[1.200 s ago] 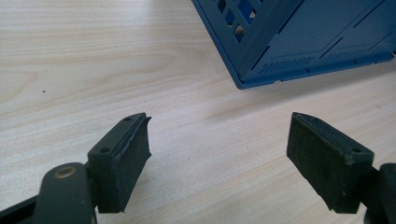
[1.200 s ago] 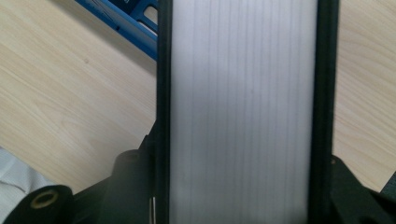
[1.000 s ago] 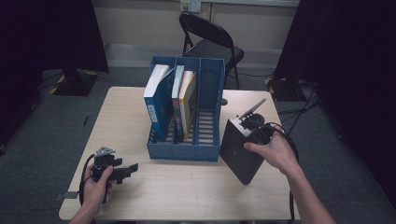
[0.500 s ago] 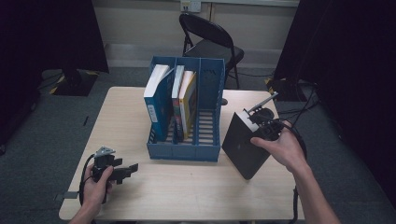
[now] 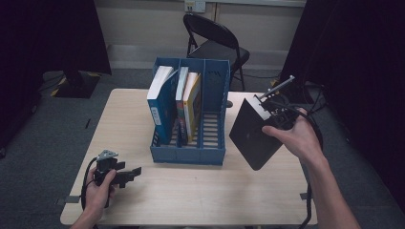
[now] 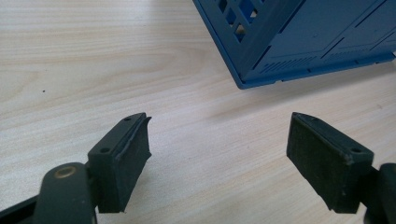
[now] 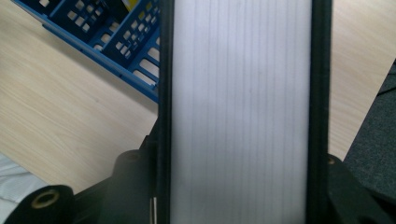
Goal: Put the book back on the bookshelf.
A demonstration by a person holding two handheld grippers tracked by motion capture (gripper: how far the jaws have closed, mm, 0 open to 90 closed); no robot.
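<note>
The right tool [image 5: 272,112] is clamped on a thick black hardcover book [image 5: 252,133], one jaw on each cover. In the right gripper view the book's white page block [image 7: 240,112] runs straight up between the two black covers, with a jaw pressed against the outside of each. In the high view the book hangs tilted in the air, clear of the pale wooden counter [image 5: 200,191], just to the right of the blue plastic three-slot file rack [image 5: 191,119]. The rack's left slot holds a blue book [image 5: 160,102] and its middle slot a yellow book [image 5: 191,102]; its right slot is free. The left tool [image 5: 129,174] rests low on the counter near its front left corner, jaws spread wide with nothing between them, its pads [image 6: 123,154] pointing toward the rack's near corner [image 6: 280,51]. A black folding chair [image 5: 215,43] stands beyond the counter.
</note>
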